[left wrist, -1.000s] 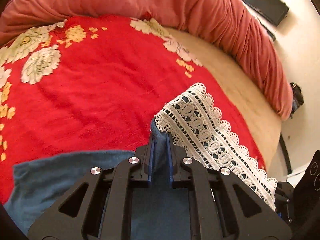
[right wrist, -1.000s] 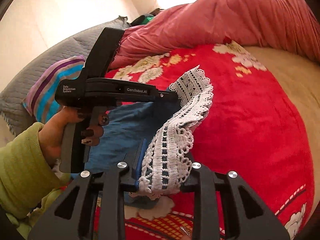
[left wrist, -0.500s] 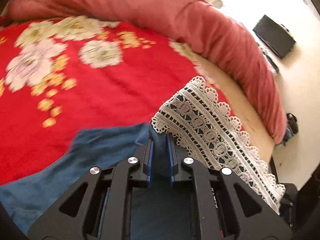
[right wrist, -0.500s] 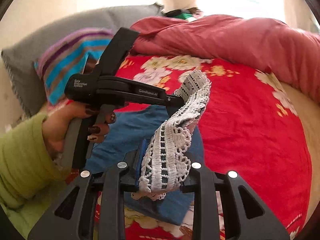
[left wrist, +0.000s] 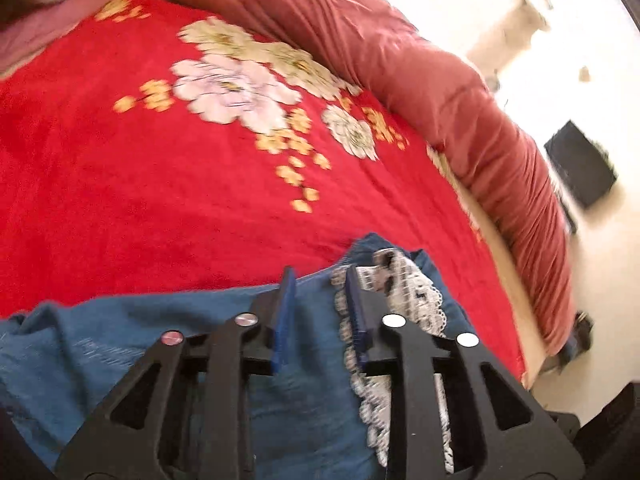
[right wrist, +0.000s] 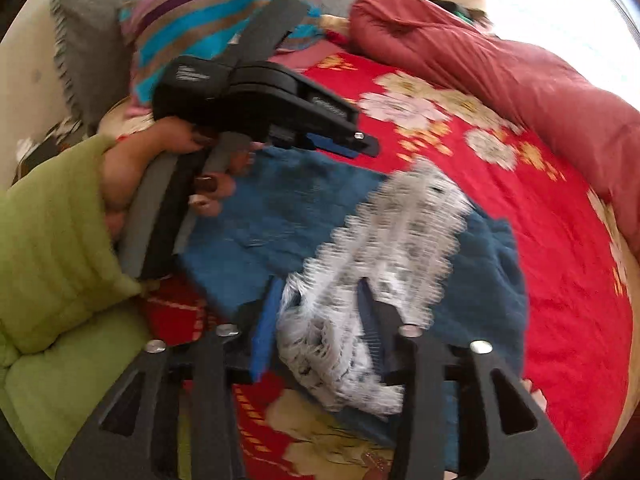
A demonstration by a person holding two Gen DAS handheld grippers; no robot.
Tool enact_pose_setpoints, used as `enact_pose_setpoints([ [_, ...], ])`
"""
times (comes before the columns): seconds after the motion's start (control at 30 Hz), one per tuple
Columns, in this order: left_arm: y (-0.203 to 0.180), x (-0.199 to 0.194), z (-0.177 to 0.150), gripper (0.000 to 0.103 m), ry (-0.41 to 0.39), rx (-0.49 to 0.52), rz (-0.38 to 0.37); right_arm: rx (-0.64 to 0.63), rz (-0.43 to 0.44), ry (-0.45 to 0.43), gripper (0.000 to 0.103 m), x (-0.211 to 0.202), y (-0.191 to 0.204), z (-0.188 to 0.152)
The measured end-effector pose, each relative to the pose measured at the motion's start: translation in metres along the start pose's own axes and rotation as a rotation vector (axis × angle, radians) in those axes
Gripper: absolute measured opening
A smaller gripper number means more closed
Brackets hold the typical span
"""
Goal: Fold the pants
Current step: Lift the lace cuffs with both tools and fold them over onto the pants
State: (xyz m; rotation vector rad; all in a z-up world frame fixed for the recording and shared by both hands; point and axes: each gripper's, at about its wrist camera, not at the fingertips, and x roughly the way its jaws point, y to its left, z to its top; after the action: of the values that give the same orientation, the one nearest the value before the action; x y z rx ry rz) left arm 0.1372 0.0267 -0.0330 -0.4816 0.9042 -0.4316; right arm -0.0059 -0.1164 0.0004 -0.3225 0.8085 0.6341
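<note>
The blue pants point(left wrist: 168, 340) with a white lace hem point(left wrist: 404, 280) lie on the red flowered bedspread point(left wrist: 160, 168). My left gripper point(left wrist: 318, 280) is open just above them, holding nothing. In the right wrist view the pants point(right wrist: 288, 216) lie folded over, with the lace hem point(right wrist: 400, 232) on top and blurred. My right gripper point(right wrist: 320, 292) is open, with the lace loose between its fingers. The left gripper point(right wrist: 360, 144) shows there too, open and held in a hand above the pants' far edge.
A rolled dark red quilt point(left wrist: 420, 64) runs along the far side of the bed. A striped pillow point(right wrist: 208, 20) and a grey pillow point(right wrist: 88, 32) lie at the head. The person's green sleeve point(right wrist: 52, 240) is at the left. A black box point(left wrist: 580, 168) stands on the floor.
Both grippers have opened and let go of the lace hem. The pants leg has dropped onto the rest of the pants, and both grippers have swung toward the head of the bed.
</note>
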Motion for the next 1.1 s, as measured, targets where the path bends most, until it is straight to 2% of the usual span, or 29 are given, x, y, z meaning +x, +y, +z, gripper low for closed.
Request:
enact_pose_setpoints([
  [0.13, 0.012, -0.009, -0.008, 0.019, -0.003, -0.047, -0.049, -0.036, 0.071, -0.031, 0.044, -0.017, 0.011, 0.005],
  [0.27, -0.004, -0.013, -0.01, 0.028, -0.008, -0.008, -0.081, -0.024, -0.009, -0.066, 0.044, -0.043, -0.007, 0.005],
  [0.37, -0.014, -0.01, -0.016, 0.028, 0.018, 0.018, -0.094, -0.079, -0.046, -0.013, 0.044, -0.041, -0.015, -0.011],
  [0.53, -0.029, 0.004, -0.02, 0.035, 0.071, 0.042, -0.077, -0.145, -0.024, 0.059, 0.041, -0.02, -0.005, -0.032],
  [0.57, -0.031, 0.007, -0.021, 0.037, 0.08, 0.047, -0.07, -0.146, -0.028, 0.064, 0.031, -0.016, -0.004, -0.033],
  [0.6, -0.033, 0.01, -0.021, 0.038, 0.088, 0.052, -0.063, -0.137, -0.035, 0.079, 0.016, -0.009, -0.005, -0.033],
  [0.67, -0.033, 0.014, -0.022, 0.039, 0.098, 0.056, -0.053, -0.097, -0.003, 0.094, 0.012, -0.003, -0.009, -0.033],
  [0.77, -0.026, 0.02, -0.024, 0.039, 0.108, 0.036, -0.052, -0.053, 0.045, 0.031, 0.01, -0.012, -0.011, -0.025],
  [0.87, -0.02, 0.021, -0.025, 0.039, 0.113, 0.015, -0.059, -0.029, 0.099, 0.008, 0.01, -0.01, -0.007, -0.017],
  [0.97, -0.018, 0.019, -0.025, 0.041, 0.112, 0.008, -0.069, -0.077, 0.065, 0.057, 0.011, 0.009, 0.004, -0.018],
  [1.03, -0.018, 0.019, -0.025, 0.045, 0.118, 0.005, -0.081, -0.075, 0.067, 0.058, 0.017, 0.01, 0.002, -0.021],
  [1.1, -0.021, 0.023, -0.023, 0.054, 0.129, -0.002, -0.085, -0.069, 0.081, 0.034, 0.034, 0.002, 0.0, -0.024],
])
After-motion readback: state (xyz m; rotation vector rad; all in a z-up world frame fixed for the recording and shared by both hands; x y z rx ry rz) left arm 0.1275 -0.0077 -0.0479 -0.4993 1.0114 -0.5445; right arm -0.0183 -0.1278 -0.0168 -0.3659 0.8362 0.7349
